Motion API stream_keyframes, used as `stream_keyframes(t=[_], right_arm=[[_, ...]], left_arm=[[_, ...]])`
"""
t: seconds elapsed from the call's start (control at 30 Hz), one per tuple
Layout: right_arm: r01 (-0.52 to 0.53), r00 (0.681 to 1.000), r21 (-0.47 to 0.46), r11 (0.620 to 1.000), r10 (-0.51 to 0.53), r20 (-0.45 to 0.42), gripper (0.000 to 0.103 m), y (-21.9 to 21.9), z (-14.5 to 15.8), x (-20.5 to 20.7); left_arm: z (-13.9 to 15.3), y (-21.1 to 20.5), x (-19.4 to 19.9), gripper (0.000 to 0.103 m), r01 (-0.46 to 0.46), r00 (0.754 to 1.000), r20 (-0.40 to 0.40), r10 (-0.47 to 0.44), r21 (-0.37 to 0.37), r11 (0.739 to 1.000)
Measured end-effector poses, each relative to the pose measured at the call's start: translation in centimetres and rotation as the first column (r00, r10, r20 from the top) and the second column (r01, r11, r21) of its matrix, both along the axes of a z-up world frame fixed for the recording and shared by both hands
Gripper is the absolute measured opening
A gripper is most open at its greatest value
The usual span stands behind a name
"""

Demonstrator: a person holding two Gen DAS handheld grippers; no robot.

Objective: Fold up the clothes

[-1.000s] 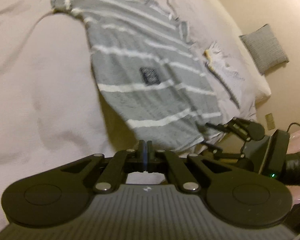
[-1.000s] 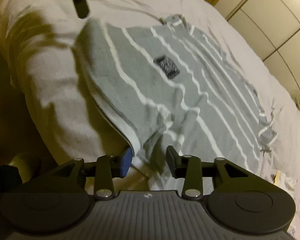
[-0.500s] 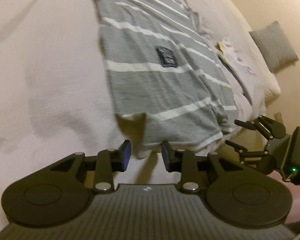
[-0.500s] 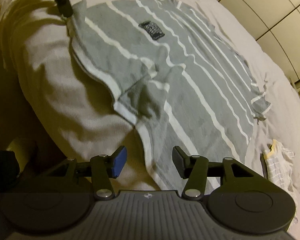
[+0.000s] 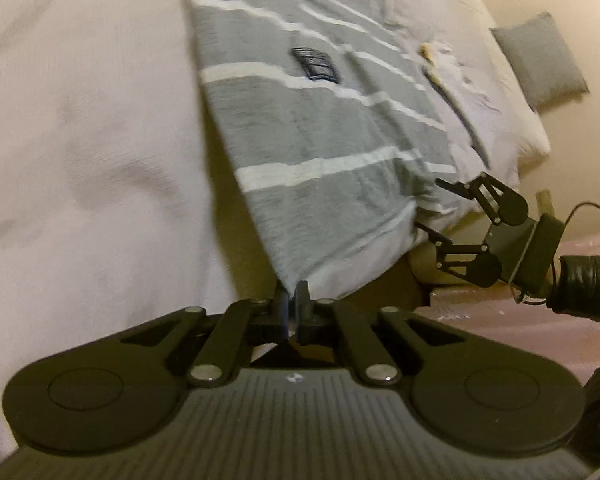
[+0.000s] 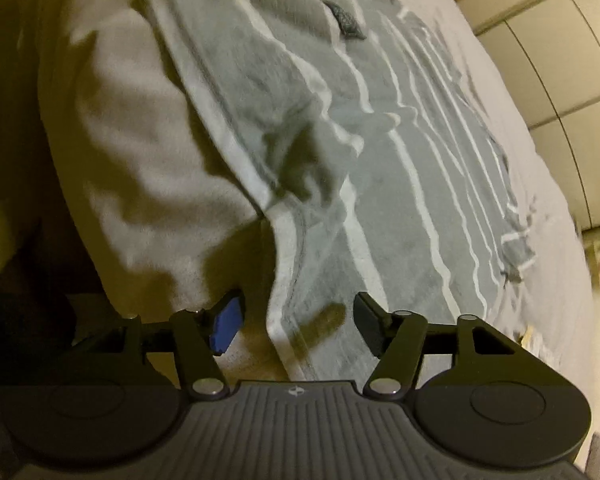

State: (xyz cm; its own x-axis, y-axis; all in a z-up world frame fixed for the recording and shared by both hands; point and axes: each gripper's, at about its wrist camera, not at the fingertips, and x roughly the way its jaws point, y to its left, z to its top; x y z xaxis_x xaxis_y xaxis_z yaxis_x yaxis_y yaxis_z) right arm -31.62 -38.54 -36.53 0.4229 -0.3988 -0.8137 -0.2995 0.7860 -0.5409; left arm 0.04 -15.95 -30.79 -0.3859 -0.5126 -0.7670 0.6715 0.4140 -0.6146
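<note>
Two hand-held grippers work at the near edge of a bed. From its own wrist camera, the left gripper [image 5: 291, 294] has its jaws pinched together on the bottom corner of a grey T-shirt [image 5: 320, 136] with white stripes, and that corner is pulled taut toward the camera. The right gripper [image 6: 298, 326] has its jaws spread wide, straddling the shirt's white hem without touching it; it also shows at the right of the left camera's view [image 5: 432, 208]. The shirt lies spread face up on a pale bedspread [image 5: 80, 120], with a small dark patch [image 5: 316, 65] on its chest. A grey pillow [image 5: 540, 60] rests beyond the bed.
</note>
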Motion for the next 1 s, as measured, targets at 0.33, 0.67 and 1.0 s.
stream_keyframes(t=[0.33,0.67,1.0], right_arm=[[0.052,0.998,-0.016,0.999,-0.052,-0.024,0.003,-2.4,1.5,-2.4],[0.556,0.783,0.368,0.745,-0.618,0.069,0.028,-12.1,4.6,-5.1],[0.670,0.409,0.723,0.165,-0.895,-0.175,0.001,-20.4,1.6,-10.1]], left_arm=[[-0.9,-1.5,-0.9,0.000,0.054,0.998,0.021,-0.055,0.051,0.997],[-0.7,-2.7,-0.8,0.000,0.101,0.991,0.080,-0.111,0.121,0.988],[-1.3,-4.3,-1.7,0.000,0.130,0.982,0.107,-0.152,0.190,0.973]])
